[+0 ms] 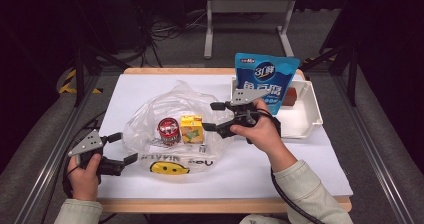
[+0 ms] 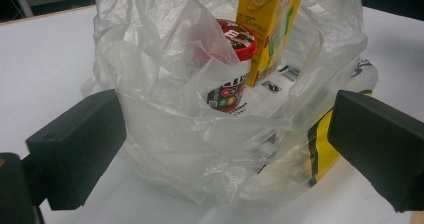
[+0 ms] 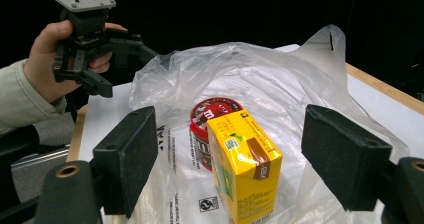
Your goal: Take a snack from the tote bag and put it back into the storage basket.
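Note:
A clear plastic bag (image 1: 172,115) with a yellow smiley print lies on the white table top. Inside it stand a red-lidded snack cup (image 1: 168,129) and a yellow juice carton (image 1: 191,128). My right gripper (image 1: 212,116) is open just right of the carton, jaws pointing left at it. In the right gripper view the carton (image 3: 245,169) and the cup (image 3: 210,119) sit ahead of the open right gripper (image 3: 237,156), untouched by its pads. My left gripper (image 1: 122,147) is open at the bag's near-left edge. The bag (image 2: 200,149) bulges between the jaws of the left gripper (image 2: 225,144).
A white tray (image 1: 305,124) sits at the table's right side with a blue pouch (image 1: 265,79) standing in it and a reddish-brown block (image 1: 290,96) behind. Bare table shows in front of the bag and at the far left. Metal frame rails run along both sides.

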Demonstrator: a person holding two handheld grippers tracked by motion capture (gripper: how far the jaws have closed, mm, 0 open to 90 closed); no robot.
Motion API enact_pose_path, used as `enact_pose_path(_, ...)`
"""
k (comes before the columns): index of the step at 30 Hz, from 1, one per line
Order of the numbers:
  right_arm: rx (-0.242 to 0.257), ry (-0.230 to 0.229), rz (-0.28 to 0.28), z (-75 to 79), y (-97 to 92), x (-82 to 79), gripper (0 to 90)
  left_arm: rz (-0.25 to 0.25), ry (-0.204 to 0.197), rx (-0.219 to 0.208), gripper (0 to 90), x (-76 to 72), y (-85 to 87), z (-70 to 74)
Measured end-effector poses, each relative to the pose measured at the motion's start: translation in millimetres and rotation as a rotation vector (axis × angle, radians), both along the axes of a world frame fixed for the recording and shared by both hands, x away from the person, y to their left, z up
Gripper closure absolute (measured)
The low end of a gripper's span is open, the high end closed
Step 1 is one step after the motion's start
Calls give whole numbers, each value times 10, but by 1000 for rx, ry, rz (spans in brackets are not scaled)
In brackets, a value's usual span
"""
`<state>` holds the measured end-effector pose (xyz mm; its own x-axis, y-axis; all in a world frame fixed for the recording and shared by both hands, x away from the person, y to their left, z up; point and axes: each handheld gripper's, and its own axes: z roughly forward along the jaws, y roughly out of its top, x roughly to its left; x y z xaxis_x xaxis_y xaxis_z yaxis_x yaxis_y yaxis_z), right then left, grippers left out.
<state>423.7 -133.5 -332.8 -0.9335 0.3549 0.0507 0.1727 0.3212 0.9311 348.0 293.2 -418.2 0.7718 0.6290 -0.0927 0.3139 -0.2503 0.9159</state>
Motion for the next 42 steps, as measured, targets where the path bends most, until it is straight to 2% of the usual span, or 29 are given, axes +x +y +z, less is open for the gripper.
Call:
enact_pose_path(10, -36, 45, 52, -58, 184, 78, 258, -1, -2, 0, 27, 7, -2, -4)
enact_pose_path(13, -39, 41, 49, -86, 236, 117, 243, -1, -2, -1, 27, 8, -1, -2)
enact_pose_path(16, -66, 44, 48, -147, 293, 158, 210, 0, -1, -3, 27, 9, -3, -2)
enact_pose_path(20, -81, 61, 56, -235, 371, 193, 178, 0, 2, 1, 27, 8, -3, -3)
enact_pose_path(27, -125, 76, 36, -379, 462, 305, 144, -2, -3, -1, 27, 11, 2, -4)
enact_pose_path(42, -180, 102, 32, -552, 516, 400, 164, -5, -5, -2, 27, 18, -2, -7)
